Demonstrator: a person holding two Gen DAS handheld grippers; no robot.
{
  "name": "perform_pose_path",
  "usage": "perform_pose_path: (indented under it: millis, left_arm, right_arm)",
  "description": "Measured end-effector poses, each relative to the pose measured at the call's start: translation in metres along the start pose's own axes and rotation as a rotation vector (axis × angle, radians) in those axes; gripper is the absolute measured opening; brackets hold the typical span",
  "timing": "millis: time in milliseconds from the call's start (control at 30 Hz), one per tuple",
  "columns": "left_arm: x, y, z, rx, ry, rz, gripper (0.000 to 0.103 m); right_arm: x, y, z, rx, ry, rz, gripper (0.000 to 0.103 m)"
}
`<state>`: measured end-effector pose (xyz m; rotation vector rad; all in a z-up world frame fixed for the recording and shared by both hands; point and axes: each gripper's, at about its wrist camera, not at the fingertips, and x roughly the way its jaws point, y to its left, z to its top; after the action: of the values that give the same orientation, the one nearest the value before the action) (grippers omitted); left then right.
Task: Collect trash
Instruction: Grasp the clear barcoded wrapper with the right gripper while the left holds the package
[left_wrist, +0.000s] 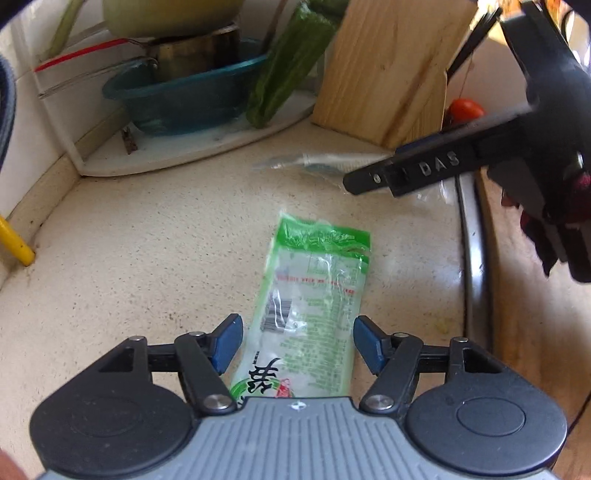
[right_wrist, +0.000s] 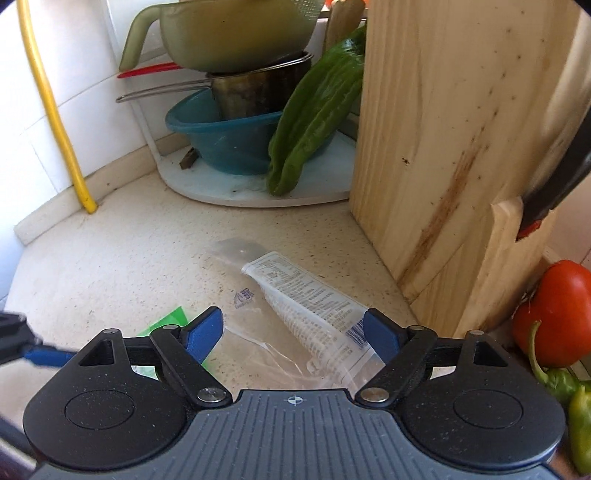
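Note:
A green and clear food wrapper (left_wrist: 314, 295) lies flat on the speckled counter; a corner of it shows in the right wrist view (right_wrist: 168, 320). My left gripper (left_wrist: 297, 341) is open, its blue pads on either side of the wrapper's near end. A clear plastic wrapper with printed text (right_wrist: 306, 306) lies near the wooden board; it also shows in the left wrist view (left_wrist: 321, 164). My right gripper (right_wrist: 293, 332) is open, low over the clear wrapper's near end. The right gripper's body (left_wrist: 480, 147) shows at the upper right of the left wrist view.
A wooden cutting board (right_wrist: 461, 140) stands at the right. A white corner rack (right_wrist: 258, 188) holds a teal bowl (right_wrist: 221, 140), a metal pot, a green strainer and a green pepper (right_wrist: 314, 118). A tomato (right_wrist: 557, 314) lies at the right. A yellow hose (right_wrist: 55, 122) runs down the wall.

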<state>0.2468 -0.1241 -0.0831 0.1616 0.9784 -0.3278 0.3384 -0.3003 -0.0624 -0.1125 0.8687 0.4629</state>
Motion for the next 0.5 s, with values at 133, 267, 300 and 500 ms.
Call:
perform_pose_path:
  millis: [133, 267, 300, 500]
  left_arm:
    - [0.000, -0.004, 0.000, 0.028, -0.017, -0.017, 0.067]
    - [-0.004, -0.004, 0.000, 0.029, -0.018, -0.050, 0.052]
    - [-0.006, -0.003, -0.001, 0.027, -0.016, -0.063, 0.051]
    - [-0.014, 0.000, -0.007, 0.010, -0.002, -0.104, 0.045]
  right_arm:
    - [0.009, -0.001, 0.002, 0.000, 0.027, -0.030, 0.088]
    - [0.015, -0.001, -0.001, 0.014, 0.033, -0.037, 0.088]
    - [0.014, -0.001, -0.002, 0.021, 0.031, -0.043, 0.086]
    - [-0.005, -0.007, -0.007, 0.101, 0.045, -0.033, 0.052]
